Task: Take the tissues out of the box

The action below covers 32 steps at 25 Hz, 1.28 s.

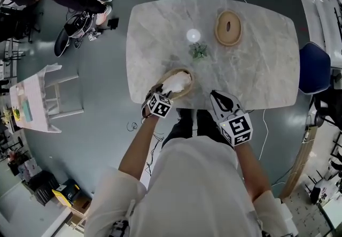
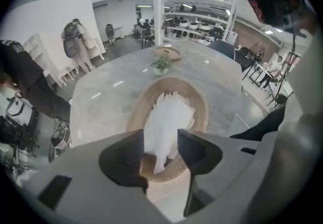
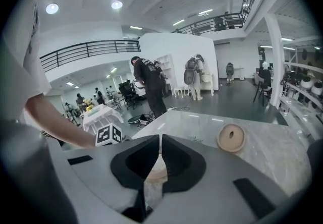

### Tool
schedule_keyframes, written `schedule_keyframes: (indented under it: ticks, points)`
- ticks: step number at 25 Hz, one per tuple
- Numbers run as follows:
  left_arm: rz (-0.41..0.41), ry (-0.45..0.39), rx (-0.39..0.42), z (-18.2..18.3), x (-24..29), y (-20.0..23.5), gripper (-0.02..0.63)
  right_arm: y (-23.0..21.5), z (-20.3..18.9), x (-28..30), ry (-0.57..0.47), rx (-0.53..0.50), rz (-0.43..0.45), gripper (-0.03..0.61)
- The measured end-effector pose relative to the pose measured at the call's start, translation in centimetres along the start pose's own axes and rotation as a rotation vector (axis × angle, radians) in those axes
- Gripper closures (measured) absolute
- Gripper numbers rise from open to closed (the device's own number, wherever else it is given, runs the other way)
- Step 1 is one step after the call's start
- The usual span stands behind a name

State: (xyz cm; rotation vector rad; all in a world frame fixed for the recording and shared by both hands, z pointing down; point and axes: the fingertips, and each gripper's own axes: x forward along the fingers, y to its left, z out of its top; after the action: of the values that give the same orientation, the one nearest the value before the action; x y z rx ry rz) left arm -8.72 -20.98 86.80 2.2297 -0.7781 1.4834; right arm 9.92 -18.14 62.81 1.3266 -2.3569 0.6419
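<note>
My left tongs (image 2: 160,150) stand with the jaws wide apart, and the tuft of tissues (image 2: 169,117) rises in the gap between them. From this angle I can't be sure a pad isn't brushing the paper, but I'd say nothing is clamped. My right tongs (image 3: 160,140) have the jaws pressed together on nothing and hang off the near edge of the table (image 1: 256,70), just beside the left. The tissues sit in the oval wooden box (image 2: 201,104), which lies at the table's near edge right in front of me. To pull well, I think I should go low on the tuft, close squarely across its folded middle rather than on a loose corner, then lift straight up so the sheet slides out instead of tearing. Pressing the right tongs on the rim would probably stop the light box lifting with it. The box's long axis runs away from me along the left jaws, and the tuft points up, one tip drooping toward me.
</note>
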Motion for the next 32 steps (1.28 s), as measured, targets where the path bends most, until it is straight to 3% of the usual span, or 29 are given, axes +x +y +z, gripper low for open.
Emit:
schedule_keyframes:
  ticks: [6,13,18,27,32]
  points:
    - [0.023,-0.135,-0.124,1.9,-4.7,0.7,0.429,0.5,0.9,-0.2,-0.009,-0.022,0.023,0.538]
    - [0.059,-0.322,-0.216,5.5,-12.7,1.6,0.485,1.3,3.9,-0.7,-0.042,-0.089,0.073,0.538]
    - [0.041,-0.468,-0.365,7.3,-19.2,2.0,0.515,2.3,6.7,-1.4,-0.082,-0.141,0.107,0.538]
    - [0.106,-0.687,-0.453,9.0,-29.2,2.4,0.561,3.7,10.6,-3.6,-0.134,-0.192,0.161,0.538]
    - [0.195,-0.806,-0.477,9.0,-34.2,2.9,0.592,4.5,12.8,-4.9,-0.178,-0.218,0.192,0.538]
